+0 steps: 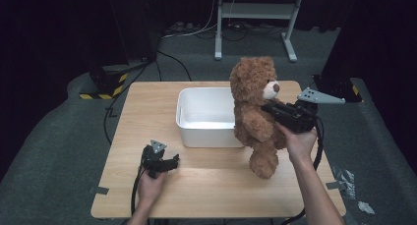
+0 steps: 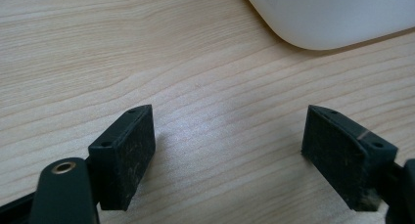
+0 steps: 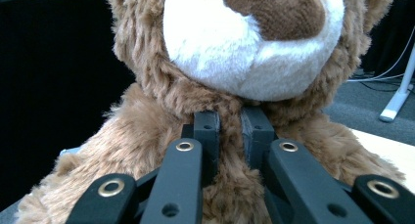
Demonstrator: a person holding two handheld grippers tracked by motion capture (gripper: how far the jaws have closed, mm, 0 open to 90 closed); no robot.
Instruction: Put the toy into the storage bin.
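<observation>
right claw (image 3: 230, 131) pinches teddy bear (image 3: 195, 87) under its chin.

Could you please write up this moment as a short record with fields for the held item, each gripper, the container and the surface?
Held item: brown teddy bear, upright, lifted beside the bin, one foot low near the table
Right gripper: shut on the teddy bear, pinching fur at its chest just under the chin
Left gripper: open, nothing between its jaws, low over the table
Container: white bin, nothing visible inside, left of the bear in the high view
Surface: wooden table
</observation>
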